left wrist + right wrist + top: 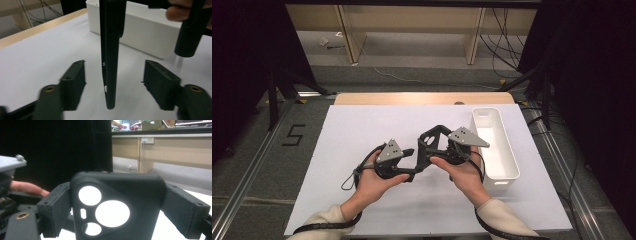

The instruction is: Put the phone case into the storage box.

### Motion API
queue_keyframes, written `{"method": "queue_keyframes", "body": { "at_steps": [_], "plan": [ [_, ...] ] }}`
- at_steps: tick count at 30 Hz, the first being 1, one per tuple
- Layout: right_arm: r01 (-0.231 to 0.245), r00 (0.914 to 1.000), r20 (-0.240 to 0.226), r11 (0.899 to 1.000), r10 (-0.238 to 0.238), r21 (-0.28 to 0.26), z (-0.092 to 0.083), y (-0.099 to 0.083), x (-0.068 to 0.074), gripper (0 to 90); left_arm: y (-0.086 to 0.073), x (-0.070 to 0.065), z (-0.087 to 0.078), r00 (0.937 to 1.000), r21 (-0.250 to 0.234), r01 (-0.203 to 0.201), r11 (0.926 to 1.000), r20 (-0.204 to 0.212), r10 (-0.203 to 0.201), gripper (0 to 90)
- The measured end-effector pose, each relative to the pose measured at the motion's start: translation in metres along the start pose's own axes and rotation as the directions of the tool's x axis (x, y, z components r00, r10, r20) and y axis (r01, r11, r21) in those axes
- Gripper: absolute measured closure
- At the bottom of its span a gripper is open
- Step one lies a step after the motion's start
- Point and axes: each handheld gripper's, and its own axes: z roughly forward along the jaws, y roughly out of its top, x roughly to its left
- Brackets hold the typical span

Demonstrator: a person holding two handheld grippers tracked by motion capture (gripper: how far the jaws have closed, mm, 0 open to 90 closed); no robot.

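A black phone case (430, 141) with round camera cut-outs is held just above the white table sheet (362, 130). My right gripper (443, 148) is shut on it, its pads (53, 208) pressing both sides of the case (117, 207). In the left gripper view the case (111, 55) shows edge-on, hanging between the two jaws of my left gripper (115, 75) without touching either. My left gripper (412, 161) is open, reaching in from the left towards the case's lower end.
A long white bin (494, 145) stands at the right of the sheet, close beside the right hand. The wooden table edge (422, 98) runs along the far side. Black curtains and stands flank the table; cables lie on the floor beyond.
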Motion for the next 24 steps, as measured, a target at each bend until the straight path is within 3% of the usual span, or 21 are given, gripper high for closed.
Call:
{"method": "queue_keyframes", "body": {
  "at_steps": [4,14,19,24],
  "plan": [
    [0.0,1.0,0.003,1.0,0.0,0.0,-0.001,0.001,-0.001,14.9,0.003,-0.002,-0.005,0.9999,-0.021,0.0,0.9998,0.013,0.0,16.4],
    [0.003,1.0,0.003,1.0,-0.003,-0.004,-0.003,0.002,-0.002,14.8,0.001,0.0,-0.014,0.9996,-0.022,-0.022,0.9995,0.017,0.022,4.1],
    [0.002,1.0,0.007,1.0,-0.002,-0.006,-0.003,0.003,-0.003,14.8,-0.003,0.002,-0.017,0.9988,0.033,-0.048,0.9983,0.014,0.047,5.8],
    [0.001,1.0,0.007,1.0,-0.001,-0.006,-0.004,0.003,-0.004,14.8,-0.011,0.006,-0.022,0.9975,0.116,-0.07,0.9908,0.018,0.068,8.5]
  ]
}}
